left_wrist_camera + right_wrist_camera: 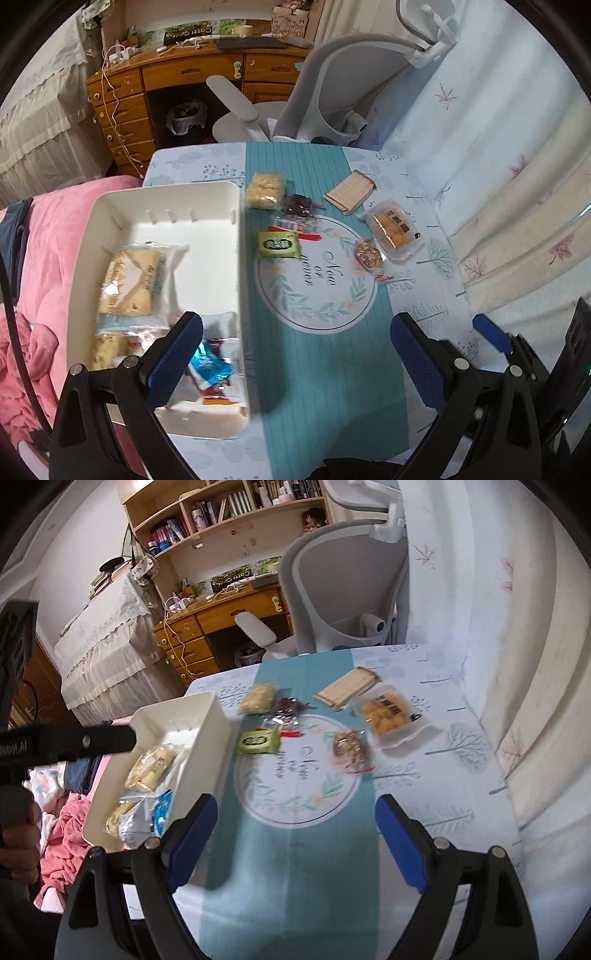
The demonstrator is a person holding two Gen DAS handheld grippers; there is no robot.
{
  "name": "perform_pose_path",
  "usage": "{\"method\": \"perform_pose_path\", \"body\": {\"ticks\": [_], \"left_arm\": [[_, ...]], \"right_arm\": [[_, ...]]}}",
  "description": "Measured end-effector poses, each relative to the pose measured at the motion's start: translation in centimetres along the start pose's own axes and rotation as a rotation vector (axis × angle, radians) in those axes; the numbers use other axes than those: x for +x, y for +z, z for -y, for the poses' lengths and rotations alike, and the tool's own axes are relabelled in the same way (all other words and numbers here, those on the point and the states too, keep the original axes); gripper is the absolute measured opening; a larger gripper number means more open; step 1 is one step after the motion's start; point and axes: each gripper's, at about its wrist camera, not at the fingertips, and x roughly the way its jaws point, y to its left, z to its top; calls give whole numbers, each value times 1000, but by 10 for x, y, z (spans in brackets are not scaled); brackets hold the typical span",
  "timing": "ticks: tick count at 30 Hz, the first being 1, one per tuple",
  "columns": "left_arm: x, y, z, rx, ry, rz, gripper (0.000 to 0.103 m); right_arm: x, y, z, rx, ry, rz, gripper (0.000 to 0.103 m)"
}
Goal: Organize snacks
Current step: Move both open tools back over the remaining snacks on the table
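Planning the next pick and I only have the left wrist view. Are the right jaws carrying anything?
Observer: No. The right wrist view shows the right gripper with its jaws wide apart and nothing between them, above the teal runner.
Operator: My view of the near end of the white bin is blocked. What's there?
Observer: A silver-grey packet, lying beside the blue packet.
Operator: Anything above the wooden desk?
Observer: Bookshelves, full of books.
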Motion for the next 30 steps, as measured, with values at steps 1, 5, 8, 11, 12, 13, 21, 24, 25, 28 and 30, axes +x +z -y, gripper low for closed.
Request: {"method": "perform_pose_path", "body": {"ticks": [1, 5, 8, 11, 12, 13, 21, 24, 25, 28, 30], "left_arm": [[3, 1, 5, -6, 5, -6, 101], [17, 4, 22, -28, 26, -26, 101], [30, 7, 35, -45, 39, -38, 101], [43, 11, 45, -59, 47, -50, 101], [48, 12, 48, -62, 51, -53, 101], [52, 13, 52, -64, 54, -57, 101], [92, 21, 79, -49, 68, -64, 101], [109, 25, 84, -43, 72, -63, 101], [113, 26, 85, -41, 74, -62, 101], [132, 30, 94, -16, 83, -51, 101], [146, 32, 99, 11, 89, -53, 101]], "right_arm": [[0, 5, 8, 2, 1, -1, 88], [3, 21, 35, -3, -6, 7, 89], [8, 35, 53, -22, -13, 9, 89], [16, 50, 70, -43, -19, 9, 89], [19, 55, 75, -49, -20, 12, 89], [21, 61, 80, -53, -18, 14, 89], [55, 96, 108, -108, -38, 2, 89], [76, 105, 114, -115, -36, -15, 89], [81, 107, 115, -119, -36, -21, 89], [101, 111, 121, -120, -34, -41, 89], [115, 113, 125, -112, -29, -65, 89]]}}
